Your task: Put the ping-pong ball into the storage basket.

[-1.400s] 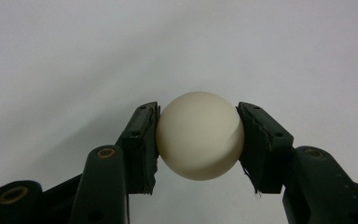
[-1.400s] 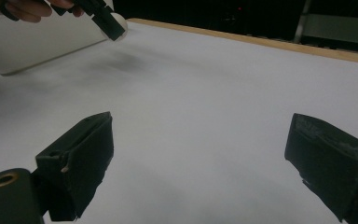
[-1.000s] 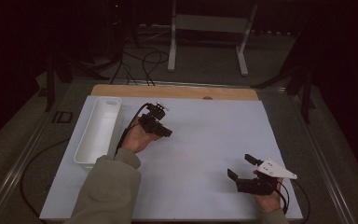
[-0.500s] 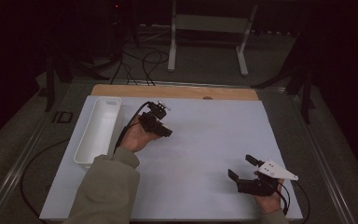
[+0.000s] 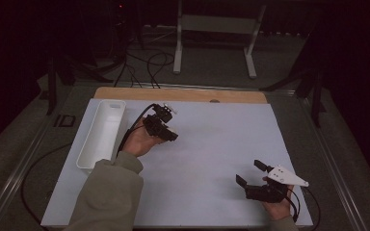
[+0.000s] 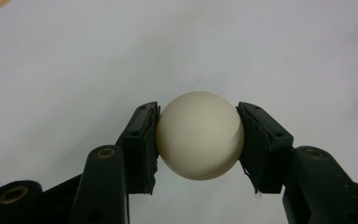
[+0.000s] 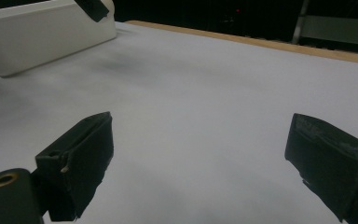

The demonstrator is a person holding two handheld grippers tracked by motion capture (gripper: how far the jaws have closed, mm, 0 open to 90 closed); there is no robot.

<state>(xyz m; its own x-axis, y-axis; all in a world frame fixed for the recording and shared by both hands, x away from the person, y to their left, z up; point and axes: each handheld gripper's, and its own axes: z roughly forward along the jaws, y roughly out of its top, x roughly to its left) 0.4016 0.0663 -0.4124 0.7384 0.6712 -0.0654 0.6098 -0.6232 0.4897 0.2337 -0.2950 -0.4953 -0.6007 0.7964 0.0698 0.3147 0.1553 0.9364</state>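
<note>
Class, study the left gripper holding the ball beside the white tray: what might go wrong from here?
1. The ball is smooth and round, and the left gripper pinches it only at two sides, so it may squirt out.
2. If dropped on the flat table, it could roll off.
3. The tray is narrow, so a release may miss it or bounce out.

A long white rectangular tray (image 5: 102,134) lies lengthwise along the left side of the white table (image 5: 212,144). A strip of bare wood (image 5: 183,95) borders the table's far edge, and beyond it a grey metal stand (image 5: 215,29) rises from the floor.
</note>
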